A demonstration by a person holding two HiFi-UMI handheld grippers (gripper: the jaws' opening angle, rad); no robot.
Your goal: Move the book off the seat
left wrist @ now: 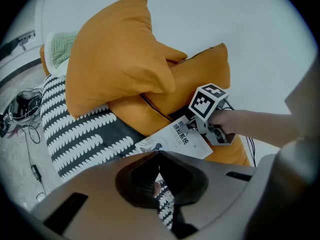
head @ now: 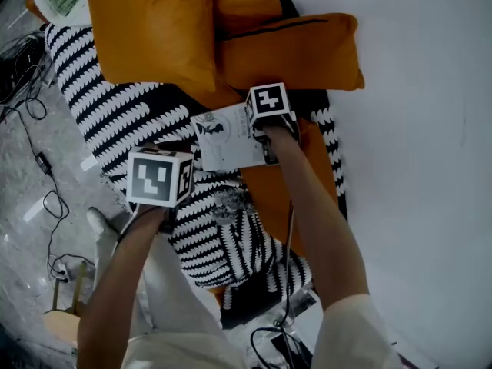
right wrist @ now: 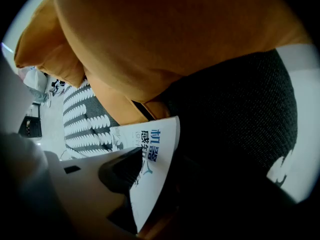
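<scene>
- book (head: pixel 227 138): thin, white cover, on the seat. Left part lies on the black-and-white throw (head: pixel 115 114), right part on the orange seat cushion (head: pixel 273 191), just in front of the two orange pillows (head: pixel 154 21).
- right gripper (head: pixel 261 133): points down at the book's right edge. Its own view shows the cover running between the fingers (right wrist: pixel 120 170), with one finger against the printed face and the other lost in the dark under the book. The fingers stand wide, straddling the edge and not clamped on it.
- left gripper (left wrist: pixel 159 156): hangs over the throw, near the book's left side but clear of it. Finger tips meet, nothing between them.
- step, my read: grasp phase. The book is not off the seat yet, so the task has barely started.
- next: clench the right fingers on the edge until both pads bite, then lift and carry it clear of the seat.
- risk: a thin cover held by one edge will likely flop or bend, and the soft cushion gives little to press against. Take a deep bite before lifting.
</scene>
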